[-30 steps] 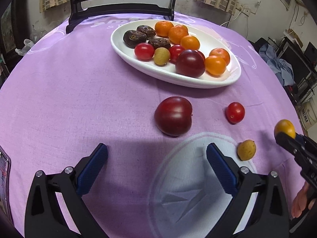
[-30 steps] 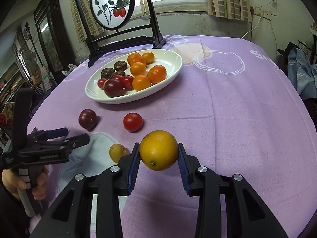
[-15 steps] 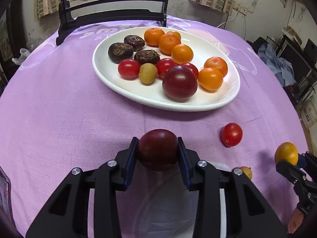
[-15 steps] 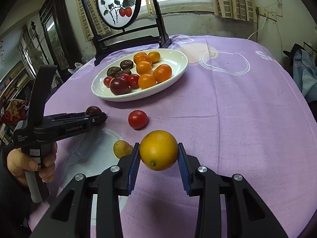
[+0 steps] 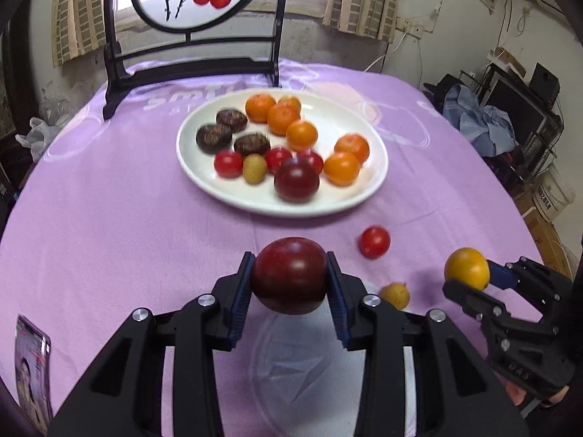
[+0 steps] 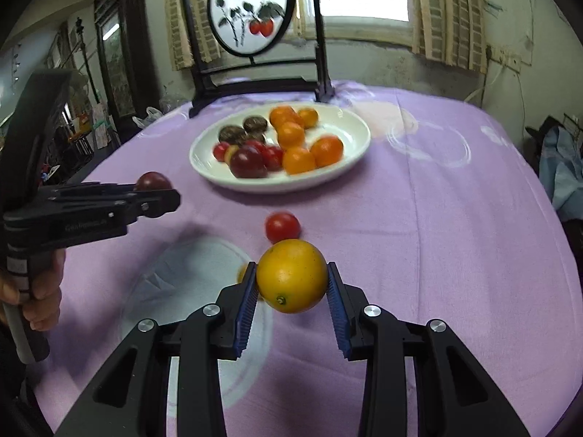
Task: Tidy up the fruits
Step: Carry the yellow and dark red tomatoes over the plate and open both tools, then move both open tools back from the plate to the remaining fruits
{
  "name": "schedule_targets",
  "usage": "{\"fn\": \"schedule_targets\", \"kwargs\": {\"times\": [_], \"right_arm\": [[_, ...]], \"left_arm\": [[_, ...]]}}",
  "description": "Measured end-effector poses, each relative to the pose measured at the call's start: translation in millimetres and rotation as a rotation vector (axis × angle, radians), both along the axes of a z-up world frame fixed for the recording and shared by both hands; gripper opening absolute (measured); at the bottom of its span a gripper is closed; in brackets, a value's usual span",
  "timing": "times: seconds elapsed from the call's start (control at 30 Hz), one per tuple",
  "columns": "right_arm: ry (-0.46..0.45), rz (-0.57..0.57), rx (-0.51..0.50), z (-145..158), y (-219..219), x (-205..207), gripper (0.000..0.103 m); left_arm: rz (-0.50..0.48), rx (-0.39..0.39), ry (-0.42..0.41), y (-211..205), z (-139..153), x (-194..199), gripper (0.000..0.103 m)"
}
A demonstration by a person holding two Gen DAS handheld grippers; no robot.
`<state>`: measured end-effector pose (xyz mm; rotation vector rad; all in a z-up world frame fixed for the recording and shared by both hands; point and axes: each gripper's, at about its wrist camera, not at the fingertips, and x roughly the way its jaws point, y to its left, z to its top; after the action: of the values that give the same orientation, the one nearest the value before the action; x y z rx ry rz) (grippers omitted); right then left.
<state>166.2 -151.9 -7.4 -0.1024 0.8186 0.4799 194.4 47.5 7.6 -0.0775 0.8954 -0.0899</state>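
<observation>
My left tongs (image 5: 290, 276) are clamped on a dark red plum (image 5: 289, 275), both blue pads pressed to its sides, lifted clear of the purple-clothed worktop (image 5: 109, 211). My right tongs (image 6: 291, 280) grip an orange (image 6: 291, 275) the same way, off the cloth too. On the worktop, between the tongs and the white plate (image 5: 204, 185), lies a red tomato (image 5: 374, 241), and a small yellow fruit (image 5: 395, 295) lies just beside my left tongs. The plate sits toward the far edge, holding oranges, tomatoes, a plum and dark fruits.
</observation>
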Motion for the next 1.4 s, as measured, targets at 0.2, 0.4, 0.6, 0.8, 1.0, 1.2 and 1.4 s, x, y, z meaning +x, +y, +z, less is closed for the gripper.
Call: {"fn": "schedule_targets", "kwargs": {"times": [0.2, 0.4, 0.6, 0.8, 1.0, 1.2, 1.4], "right_arm": [[-0.075, 0.023, -0.052, 24, 32, 35, 0.037], [-0.027, -0.048, -0.016, 24, 53, 109, 0.037], [0.017, -0.122, -0.011, 8, 65, 164, 0.037], [0.123, -0.152, 0.063, -8, 68, 196, 0.059], [0.091, -0.172, 0.093, 6, 56, 180, 0.06], [0.074, -0.161, 0.117, 20, 33, 144, 0.068], [0.071, -0.162, 0.106, 22, 8, 98, 0.07]], "left_arm": [[0.083, -0.003, -0.041, 11, 17, 49, 0.037], [0.147, -0.04, 0.008, 30, -4, 99, 0.037], [0.171, -0.035, 0.049, 42, -25, 135, 0.038], [0.245, -0.034, -0.01, 47, -16, 140, 0.077], [0.256, -0.066, -0.054, 46, 0, 124, 0.077], [0.242, -0.064, -0.1, 28, 15, 81, 0.089], [0.201, -0.061, -0.125, 11, 24, 34, 0.09]]}}
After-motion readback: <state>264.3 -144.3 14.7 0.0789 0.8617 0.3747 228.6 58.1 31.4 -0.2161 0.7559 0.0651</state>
